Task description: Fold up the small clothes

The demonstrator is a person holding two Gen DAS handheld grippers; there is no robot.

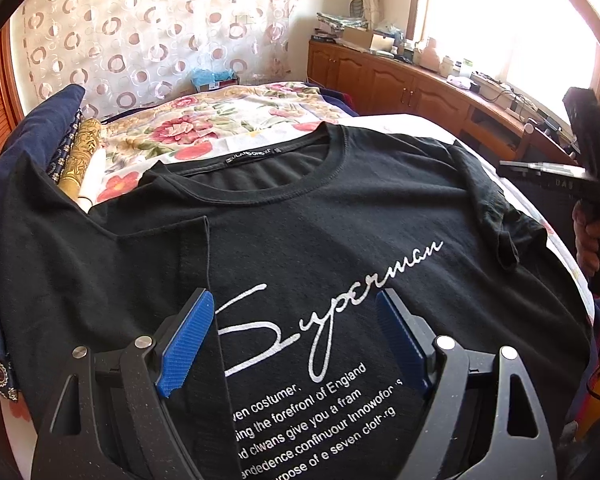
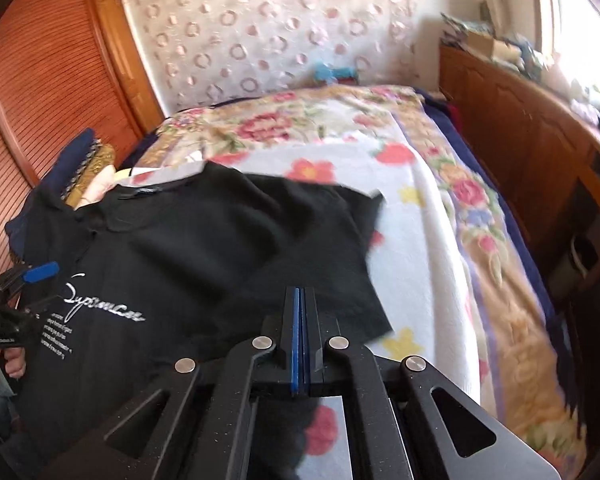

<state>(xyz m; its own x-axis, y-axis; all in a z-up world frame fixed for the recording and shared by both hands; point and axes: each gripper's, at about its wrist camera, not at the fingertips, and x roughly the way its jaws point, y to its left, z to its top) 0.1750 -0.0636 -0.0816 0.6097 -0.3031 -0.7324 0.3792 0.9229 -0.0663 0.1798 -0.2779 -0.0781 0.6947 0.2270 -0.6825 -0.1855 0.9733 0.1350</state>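
Black T-shirt [image 1: 340, 216] is lying face up on the floral blanket [image 1: 204, 128] covering the bed, its white "Superman" lettering [image 1: 332, 304] filling the lower centre of the left wrist view and its neckline sitting toward upper centre. One sleeve is already lying folded inward across the chest at left of that frame. Left gripper [image 1: 296, 340] is hovering over the printed chest at the bottom of the frame, its blue pads [image 1: 186, 338] standing wide apart and gripping nothing. Right gripper [image 2: 302, 334] is sitting at lower centre of the right wrist view, jaws pressed fully together over the shirt's near right edge; whether any cloth is caught between them cannot be told. Navy garments [image 1: 40, 120] are lying at upper left of the left wrist view, beside the shirt.
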